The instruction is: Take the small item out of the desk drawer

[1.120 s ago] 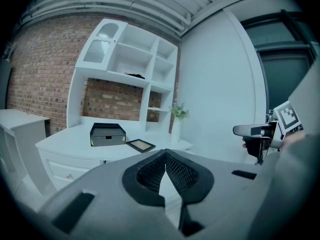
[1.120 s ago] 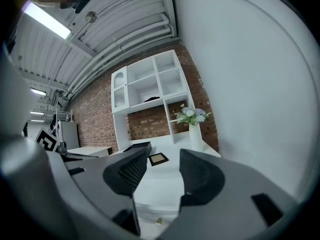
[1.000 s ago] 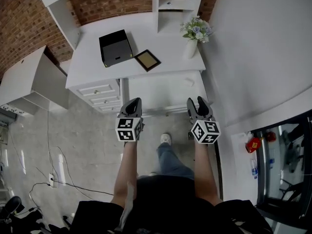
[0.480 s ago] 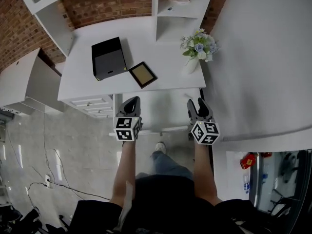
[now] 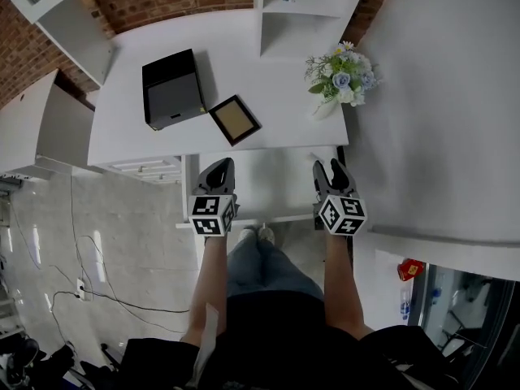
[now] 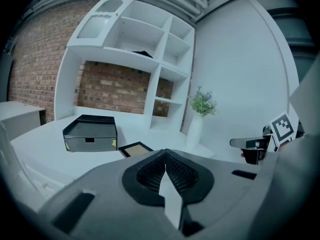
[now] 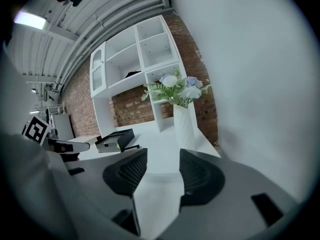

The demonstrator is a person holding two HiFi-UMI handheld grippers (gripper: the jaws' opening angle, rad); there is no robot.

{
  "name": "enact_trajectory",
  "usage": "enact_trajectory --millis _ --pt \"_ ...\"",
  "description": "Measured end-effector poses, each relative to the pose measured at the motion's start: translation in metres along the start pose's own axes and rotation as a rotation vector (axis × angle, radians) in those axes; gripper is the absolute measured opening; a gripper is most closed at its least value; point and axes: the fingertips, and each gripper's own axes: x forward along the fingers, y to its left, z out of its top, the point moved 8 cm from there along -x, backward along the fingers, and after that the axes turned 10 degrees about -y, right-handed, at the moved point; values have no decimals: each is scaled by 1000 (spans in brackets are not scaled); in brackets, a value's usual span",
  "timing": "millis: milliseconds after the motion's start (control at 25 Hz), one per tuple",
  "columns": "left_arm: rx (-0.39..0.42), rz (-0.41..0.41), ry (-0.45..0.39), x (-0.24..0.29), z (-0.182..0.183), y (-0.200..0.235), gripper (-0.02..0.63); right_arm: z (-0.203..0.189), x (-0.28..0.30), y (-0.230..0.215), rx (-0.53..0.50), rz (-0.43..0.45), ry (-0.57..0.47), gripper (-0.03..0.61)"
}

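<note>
A black desktop drawer box (image 5: pixel 171 88) sits on the white desk (image 5: pixel 276 96), left of centre, with its small drawer closed; what lies inside is hidden. The same box shows in the left gripper view (image 6: pixel 90 133) and the right gripper view (image 7: pixel 115 139). My left gripper (image 5: pixel 218 166) hovers over the desk's front edge, shut and empty, its pads meeting (image 6: pixel 166 166). My right gripper (image 5: pixel 331 168) is level with it to the right, open with nothing between its jaws (image 7: pixel 162 170). Both are well short of the box.
A small wooden picture frame (image 5: pixel 235 120) lies beside the box. A white vase of flowers (image 5: pixel 340 80) stands at the desk's right edge by the wall. White shelves (image 5: pixel 313 6) rise at the back. Built-in white drawers (image 5: pixel 146 167) lie under the desk's left side.
The view has advanced toward the desk, so the desk now lies closer under both grippers. Their tips now reach over its front edge. Neither jaw setting changed.
</note>
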Motion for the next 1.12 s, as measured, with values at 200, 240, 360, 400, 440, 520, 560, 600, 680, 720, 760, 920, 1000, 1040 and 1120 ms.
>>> enact_trajectory --millis 200,240,360,400,440,520,560,600,680,720,760,920,1000,1040,1120 --pt "10 -30 24 18 0 4 9 -7 19 -7 13 -44 26 181" --pt "12 -37 28 21 0 5 9 -9 23 -9 20 -58 34 181" --pt "16 -59 31 31 2 4 9 -14 34 -15 37 -99 56 181" --pt "16 -63 31 33 2 4 9 -17 37 -17 43 -111 66 181" --pt "16 -67 32 36 2 5 9 -22 39 -18 51 -124 79 181" --pt "15 -73 41 40 -1 6 9 -30 44 -21 69 -153 106 181" --pt "14 -75 46 42 -3 6 9 -35 46 -22 76 -168 121 181" --pt "12 -77 52 43 -5 6 9 -40 47 -24 81 -183 138 181" --pt "9 -81 69 46 -12 5 9 -51 50 -27 89 -213 179 183" --pt "6 -84 80 47 -15 5 9 -57 53 -29 95 -226 202 193" --pt "3 -86 92 49 -19 5 9 -63 55 -30 101 -238 226 200" --pt "-11 -92 138 50 -37 4 9 -90 66 -38 117 -285 332 247" --pt "-18 -89 155 52 -46 4 9 -103 74 -43 119 -316 380 269" --pt "-22 -87 162 53 -50 5 9 -109 79 -46 118 -332 400 275" --pt "-28 -83 175 56 -57 7 9 -121 88 -52 120 -366 437 293"
